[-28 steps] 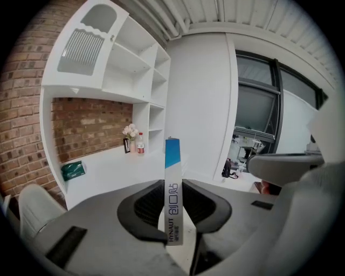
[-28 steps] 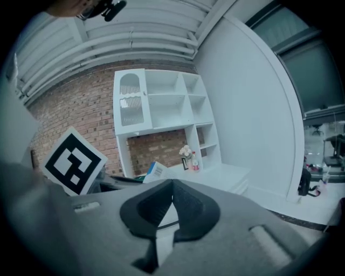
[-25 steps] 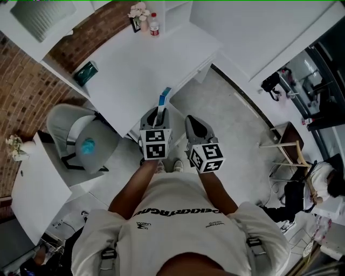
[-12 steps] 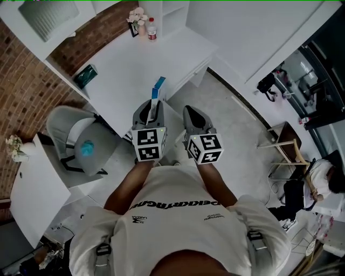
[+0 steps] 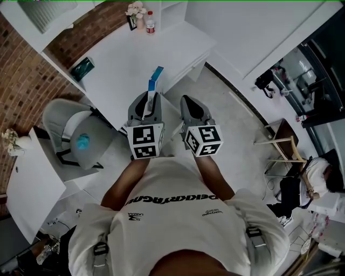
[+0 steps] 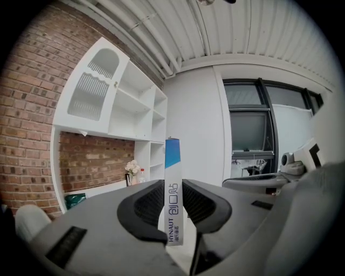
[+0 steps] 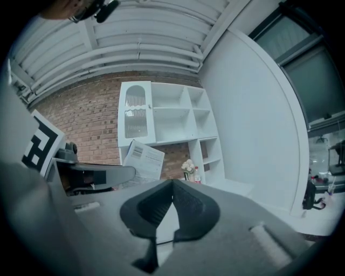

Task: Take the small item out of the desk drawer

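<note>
Slim white-and-blue box (image 6: pixel 173 167), upright in tight grip of left tool (image 6: pixel 173 188); right tool (image 7: pixel 172 184) closed, empty.

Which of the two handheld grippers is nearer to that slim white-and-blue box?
Left. The left gripper is clamped on the slim white-and-blue box, which stands between its jaws. The right gripper sits alongside, shut and empty, clear of the box.

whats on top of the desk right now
Flowers and a bottle at the far end, a teal thing near the left edge. The left claw and the box it grips cover the near corner of the desk, so anything there is hidden.
</note>
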A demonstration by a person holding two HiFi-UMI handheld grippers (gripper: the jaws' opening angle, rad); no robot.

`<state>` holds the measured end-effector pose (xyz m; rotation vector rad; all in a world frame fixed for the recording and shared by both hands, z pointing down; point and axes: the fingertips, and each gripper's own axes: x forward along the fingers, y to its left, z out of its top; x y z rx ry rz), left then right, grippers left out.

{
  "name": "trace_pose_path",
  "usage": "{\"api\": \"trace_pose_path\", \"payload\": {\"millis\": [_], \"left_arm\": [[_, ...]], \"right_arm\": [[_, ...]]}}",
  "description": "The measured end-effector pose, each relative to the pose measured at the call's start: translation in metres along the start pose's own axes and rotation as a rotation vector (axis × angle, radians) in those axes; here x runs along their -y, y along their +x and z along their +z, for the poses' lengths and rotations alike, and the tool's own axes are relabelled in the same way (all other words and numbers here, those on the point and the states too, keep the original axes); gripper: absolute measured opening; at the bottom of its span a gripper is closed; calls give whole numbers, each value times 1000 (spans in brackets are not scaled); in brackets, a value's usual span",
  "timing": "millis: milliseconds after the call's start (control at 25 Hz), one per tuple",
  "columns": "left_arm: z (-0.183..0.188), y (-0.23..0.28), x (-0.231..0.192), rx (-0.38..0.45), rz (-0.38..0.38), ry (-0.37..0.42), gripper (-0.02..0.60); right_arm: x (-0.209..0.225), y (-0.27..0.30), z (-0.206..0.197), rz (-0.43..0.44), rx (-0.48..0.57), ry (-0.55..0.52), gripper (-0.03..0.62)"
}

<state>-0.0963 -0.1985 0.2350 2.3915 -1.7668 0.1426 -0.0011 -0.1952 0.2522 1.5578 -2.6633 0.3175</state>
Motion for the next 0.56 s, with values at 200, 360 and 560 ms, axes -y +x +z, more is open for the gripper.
{"api": "trace_pose_path", "payload": {"millis": [200, 360, 560], "left_arm": [[1, -2, -1, 13, 4, 0, 91], [1, -2, 1, 17, 3, 0, 91], [6, -1, 0, 34, 7, 8, 91]], "right_arm": [[-2, 2, 1, 6, 6, -5, 0], [-2, 1, 3, 10, 11, -10, 0], [-4, 2, 7, 20, 24, -13, 0]]}}
